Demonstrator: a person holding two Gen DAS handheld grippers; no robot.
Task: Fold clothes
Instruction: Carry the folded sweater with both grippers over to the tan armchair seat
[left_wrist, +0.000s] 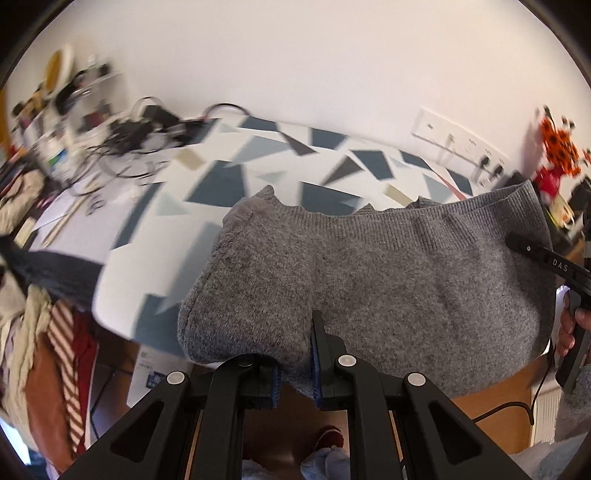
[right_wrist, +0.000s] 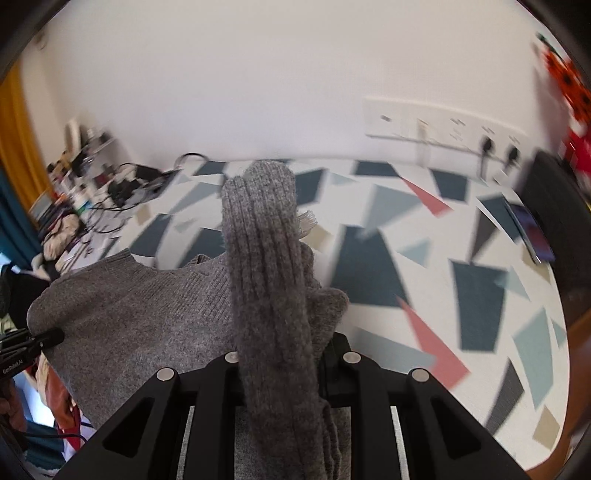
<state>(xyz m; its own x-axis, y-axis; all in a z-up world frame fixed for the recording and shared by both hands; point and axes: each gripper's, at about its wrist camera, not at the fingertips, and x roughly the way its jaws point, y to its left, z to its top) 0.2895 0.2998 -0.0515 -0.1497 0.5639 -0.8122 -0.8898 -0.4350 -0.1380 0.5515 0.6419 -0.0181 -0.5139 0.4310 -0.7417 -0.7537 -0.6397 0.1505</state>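
Note:
A grey knitted sweater (left_wrist: 388, 280) hangs stretched between my two grippers, above the table's near edge. My left gripper (left_wrist: 295, 354) is shut on its left part, with grey knit pinched between the blue pads. My right gripper (right_wrist: 280, 354) is shut on the other side of the sweater (right_wrist: 147, 317); a ribbed sleeve (right_wrist: 266, 258) lies over its fingers and hides them. The right gripper also shows at the right edge of the left wrist view (left_wrist: 543, 258). The left gripper's tip shows at the left edge of the right wrist view (right_wrist: 40, 341).
The table wears a white cloth with blue, grey and red shapes (right_wrist: 461, 280). Cables and clutter (left_wrist: 122, 140) crowd its far left corner. A pile of clothes (left_wrist: 48, 332) sits at the left. A socket strip (right_wrist: 443, 125) is on the wall behind.

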